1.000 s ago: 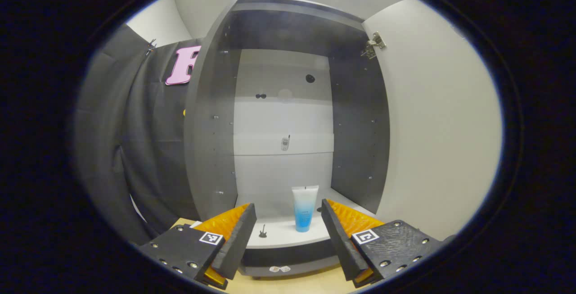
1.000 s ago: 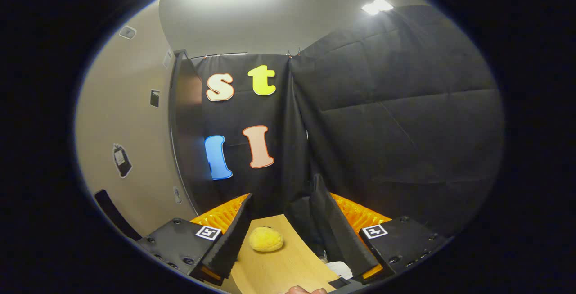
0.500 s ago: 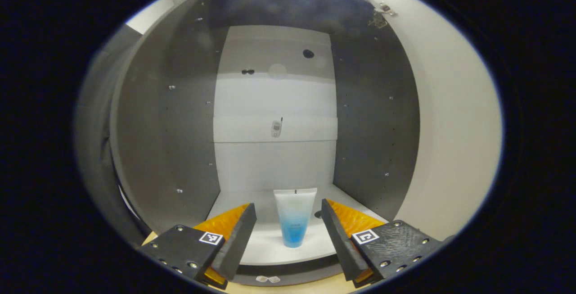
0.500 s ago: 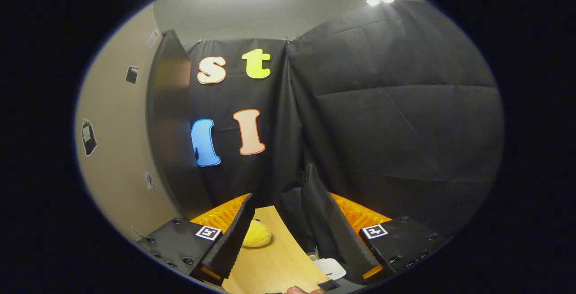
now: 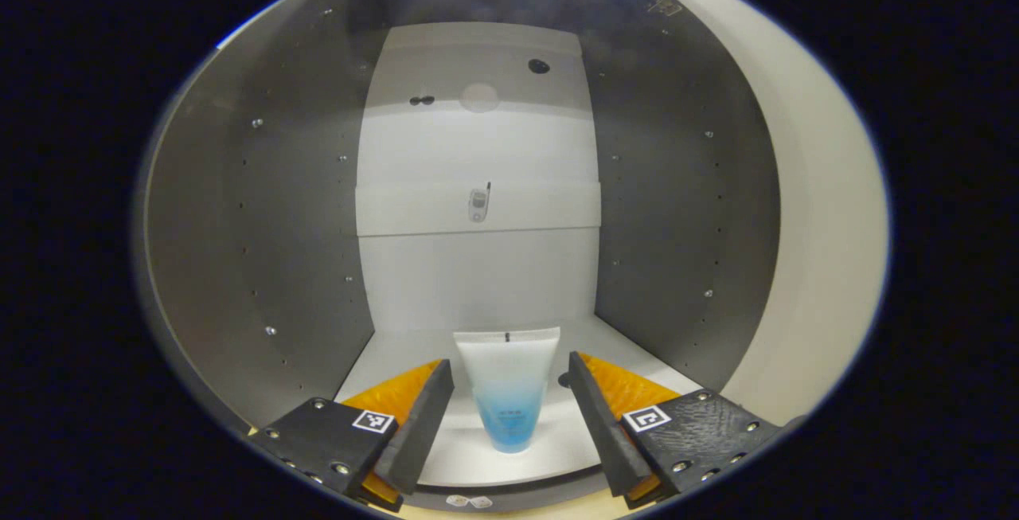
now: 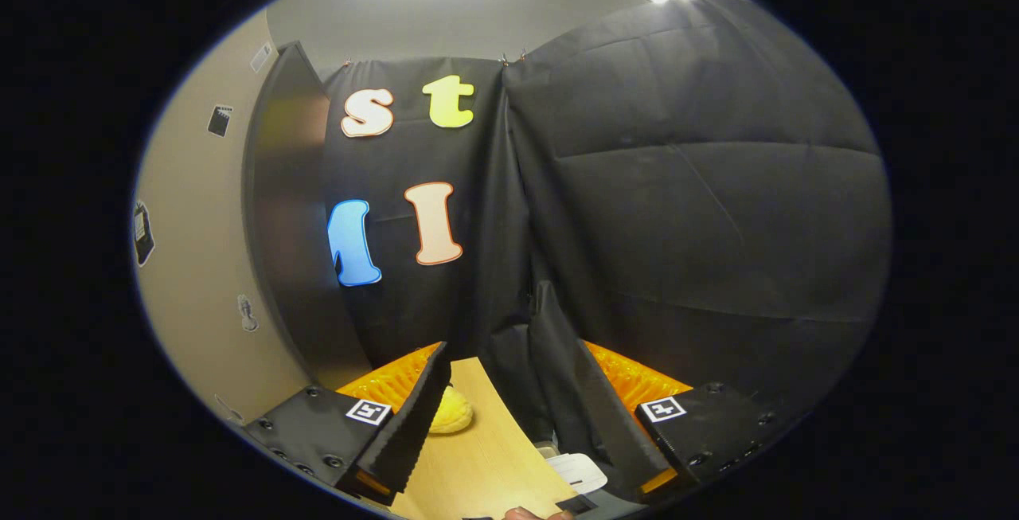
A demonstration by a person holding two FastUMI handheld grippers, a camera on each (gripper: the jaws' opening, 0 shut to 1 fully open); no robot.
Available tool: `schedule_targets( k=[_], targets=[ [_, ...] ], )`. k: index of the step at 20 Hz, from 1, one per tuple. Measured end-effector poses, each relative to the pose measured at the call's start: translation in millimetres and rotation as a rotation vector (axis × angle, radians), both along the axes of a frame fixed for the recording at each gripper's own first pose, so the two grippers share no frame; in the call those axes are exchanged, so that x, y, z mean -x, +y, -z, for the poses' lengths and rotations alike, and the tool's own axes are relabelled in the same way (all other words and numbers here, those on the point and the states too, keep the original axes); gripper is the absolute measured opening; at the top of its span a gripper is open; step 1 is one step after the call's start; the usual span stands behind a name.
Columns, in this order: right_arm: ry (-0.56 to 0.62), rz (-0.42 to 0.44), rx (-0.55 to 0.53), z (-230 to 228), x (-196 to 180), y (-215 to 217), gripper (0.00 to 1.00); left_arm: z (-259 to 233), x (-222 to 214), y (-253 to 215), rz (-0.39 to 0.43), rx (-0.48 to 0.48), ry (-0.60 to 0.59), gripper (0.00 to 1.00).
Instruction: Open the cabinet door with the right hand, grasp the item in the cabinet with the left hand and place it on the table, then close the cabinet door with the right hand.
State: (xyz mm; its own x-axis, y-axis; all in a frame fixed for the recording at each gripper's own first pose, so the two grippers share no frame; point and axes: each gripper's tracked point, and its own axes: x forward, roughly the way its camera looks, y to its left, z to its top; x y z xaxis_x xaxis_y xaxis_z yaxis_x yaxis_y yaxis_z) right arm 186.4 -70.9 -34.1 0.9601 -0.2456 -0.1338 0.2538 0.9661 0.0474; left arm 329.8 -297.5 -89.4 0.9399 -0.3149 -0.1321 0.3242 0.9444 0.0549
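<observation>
In the left gripper view a white-to-blue squeeze tube (image 5: 507, 389) stands cap-down on the white floor (image 5: 398, 353) of the open cabinet. My left gripper (image 5: 509, 408) is open, its fingers on either side of the tube with gaps on both sides. The open cabinet door (image 5: 820, 209) stands at the right. In the right gripper view my right gripper (image 6: 509, 416) is open and empty above the wooden table (image 6: 486, 464), with the door's outer face (image 6: 199, 265) at the left.
The cabinet's grey side walls (image 5: 263, 249) hem the left gripper in on both sides. A yellow soft ball (image 6: 452, 418) lies on the table beside the right gripper's left finger. White paper (image 6: 579, 472) lies near the table's edge.
The left gripper has pushed forward into the cabinet, so the tube now stands between its fingers. The right gripper view has swung slightly, the ball sliding behind the left finger.
</observation>
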Motion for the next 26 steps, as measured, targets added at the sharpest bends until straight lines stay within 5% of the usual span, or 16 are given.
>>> schedule_targets(
  k=[7, 17, 26],
  targets=[
    [0.014, -0.011, 0.004, 4.4, -11.1, 4.6, 0.98, 0.0, -1.3, 5.8, 0.006, 0.043, 0.003, 0.53],
    [-0.003, -0.019, -0.009, 2.6, 6.2, 20.0, 0.98, -38.4, 47.5, 20.6, 0.086, 0.034, -0.041, 0.53],
    [-0.012, -0.027, -0.017, 1.1, 21.9, 39.1, 0.98, -33.2, 106.9, 100.3, 0.009, -0.012, -0.043, 0.53]
  ],
)
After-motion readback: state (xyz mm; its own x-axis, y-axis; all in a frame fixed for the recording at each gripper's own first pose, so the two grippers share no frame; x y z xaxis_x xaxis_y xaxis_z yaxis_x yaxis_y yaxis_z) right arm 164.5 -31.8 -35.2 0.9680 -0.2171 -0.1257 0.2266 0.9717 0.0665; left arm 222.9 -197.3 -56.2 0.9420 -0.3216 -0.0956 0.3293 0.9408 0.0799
